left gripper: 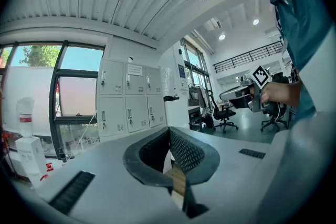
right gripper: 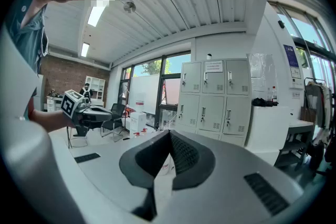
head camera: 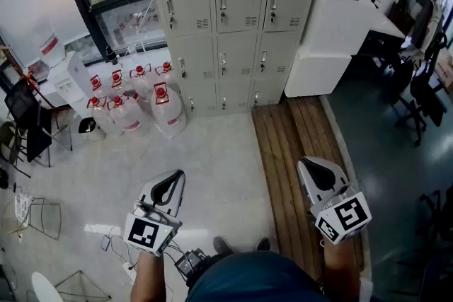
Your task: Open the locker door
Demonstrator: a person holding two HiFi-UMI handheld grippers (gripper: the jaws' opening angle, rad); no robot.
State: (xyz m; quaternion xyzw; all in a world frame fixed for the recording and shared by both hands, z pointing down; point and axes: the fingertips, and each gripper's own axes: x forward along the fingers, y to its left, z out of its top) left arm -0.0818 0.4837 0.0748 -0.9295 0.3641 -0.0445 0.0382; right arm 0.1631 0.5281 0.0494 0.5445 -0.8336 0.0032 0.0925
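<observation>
A bank of beige lockers [head camera: 233, 10] stands against the far wall, three columns wide, every door closed with a small handle. Both gripper views show the same lockers [left gripper: 128, 99] [right gripper: 212, 97] some distance ahead. My left gripper [head camera: 177, 175] is held low at the left over the pale floor, well short of the lockers, and its jaws meet at the tip [left gripper: 169, 131] with nothing between them. My right gripper [head camera: 306, 163] hovers over the wooden floor strip, also far from the lockers. It is shut and empty [right gripper: 169, 134].
Several large water jugs with red caps [head camera: 141, 99] stand on the floor left of the lockers, beside a white water dispenser [head camera: 71, 78]. A white cabinet [head camera: 333, 39] adjoins the lockers on the right. Office chairs [head camera: 417, 81] stand at the far right. A wooden strip [head camera: 297, 152] leads to the lockers.
</observation>
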